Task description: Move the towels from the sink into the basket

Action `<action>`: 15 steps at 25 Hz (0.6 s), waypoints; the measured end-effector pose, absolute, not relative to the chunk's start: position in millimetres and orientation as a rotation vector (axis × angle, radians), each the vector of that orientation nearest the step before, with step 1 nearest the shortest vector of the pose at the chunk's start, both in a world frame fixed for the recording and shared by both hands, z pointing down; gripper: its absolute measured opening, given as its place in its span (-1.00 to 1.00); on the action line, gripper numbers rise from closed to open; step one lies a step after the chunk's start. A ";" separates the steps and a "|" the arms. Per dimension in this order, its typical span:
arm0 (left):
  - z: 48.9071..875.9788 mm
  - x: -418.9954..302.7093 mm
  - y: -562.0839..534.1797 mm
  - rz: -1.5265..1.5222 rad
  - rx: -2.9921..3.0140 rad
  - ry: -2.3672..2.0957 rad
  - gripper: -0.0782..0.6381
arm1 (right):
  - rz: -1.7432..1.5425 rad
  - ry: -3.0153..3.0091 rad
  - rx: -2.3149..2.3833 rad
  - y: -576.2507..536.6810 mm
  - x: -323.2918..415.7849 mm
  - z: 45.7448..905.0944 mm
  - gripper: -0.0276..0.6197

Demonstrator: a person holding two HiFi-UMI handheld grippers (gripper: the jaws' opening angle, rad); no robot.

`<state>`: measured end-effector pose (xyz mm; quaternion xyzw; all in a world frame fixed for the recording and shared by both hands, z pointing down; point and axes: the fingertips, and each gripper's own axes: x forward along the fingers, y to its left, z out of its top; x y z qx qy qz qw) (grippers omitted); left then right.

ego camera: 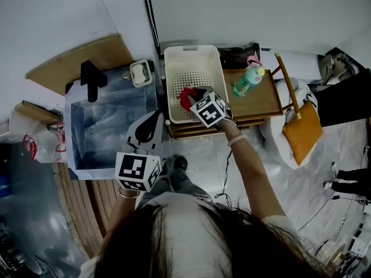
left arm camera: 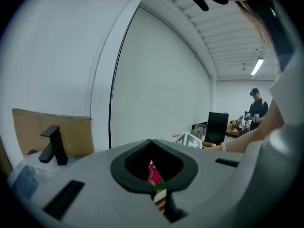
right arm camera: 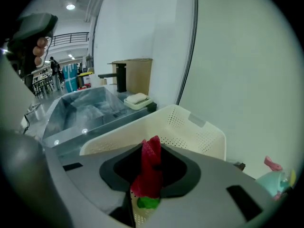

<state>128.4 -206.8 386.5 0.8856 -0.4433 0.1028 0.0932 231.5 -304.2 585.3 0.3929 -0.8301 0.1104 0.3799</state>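
Note:
My right gripper (ego camera: 195, 101) is shut on a red towel (ego camera: 186, 97) with a green patch and holds it over the cream perforated basket (ego camera: 174, 62). In the right gripper view the red towel (right arm camera: 151, 167) stands pinched between the jaws of that gripper (right arm camera: 149, 189), with the basket (right arm camera: 190, 122) just beyond. My left gripper (ego camera: 147, 130) hovers by the right edge of the steel sink (ego camera: 75, 132), jaws together and empty. From the left gripper view, the left gripper (left arm camera: 156, 196) points toward the far red towel (left arm camera: 154, 177). Something pale and crumpled (right arm camera: 90, 110) lies in the sink (right arm camera: 52, 127).
A black tap (ego camera: 91, 80) and a soap dish (ego camera: 141, 72) stand at the sink's back. The basket rests on a wooden table (ego camera: 264, 100) beside a green bottle (ego camera: 248, 80). An orange cushion (ego camera: 301, 132) on a chair is at the right. A person (left arm camera: 259, 106) stands far off.

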 end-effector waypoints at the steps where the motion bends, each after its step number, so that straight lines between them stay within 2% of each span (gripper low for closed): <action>1: 387.4 128.7 -206.5 0.306 2.625 -1.314 -0.77 | 0.290 -2.109 0.990 -306.4 232.1 591.6 -0.56; 8: 395.8 127.3 -202.9 0.346 2.612 -1.302 -0.77 | 0.359 -2.012 0.945 -305.9 242.3 626.6 -0.46; 15: 400.1 124.8 -193.2 0.375 2.615 -1.292 -0.77 | 0.423 -2.031 1.042 -293.7 251.2 616.9 -0.41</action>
